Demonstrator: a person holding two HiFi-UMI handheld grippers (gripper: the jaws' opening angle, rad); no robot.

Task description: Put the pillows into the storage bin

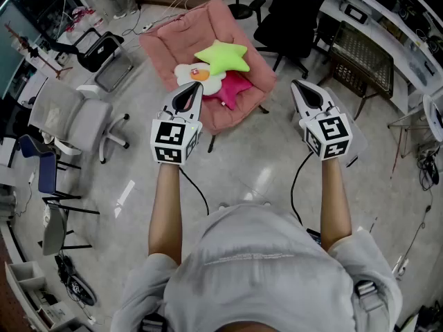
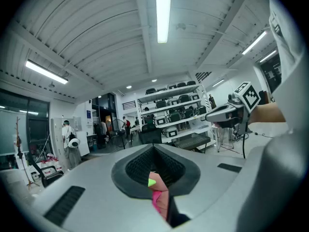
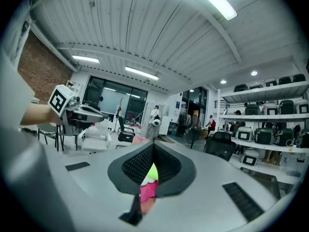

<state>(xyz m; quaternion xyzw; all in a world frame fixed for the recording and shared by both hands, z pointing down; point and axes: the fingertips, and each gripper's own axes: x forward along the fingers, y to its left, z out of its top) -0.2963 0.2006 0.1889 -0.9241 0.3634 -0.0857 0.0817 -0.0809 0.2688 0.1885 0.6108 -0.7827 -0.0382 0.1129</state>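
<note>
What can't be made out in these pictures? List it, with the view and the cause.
Head view: the pink pillow lies mostly under the green star pillow and the white pillow.
Gripper views: only slivers of the pillows show past the shut left gripper and right gripper, whose bodies hide the rest.
Any view: the storage bin cannot be picked out for sure.

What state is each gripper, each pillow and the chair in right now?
left gripper: shut, empty.
right gripper: shut, empty.
green star pillow: atop the other two.
white pillow: on seat, partly covered.
pink pillow: on seat, partly covered.
pink chair: holds all three pillows.
</note>
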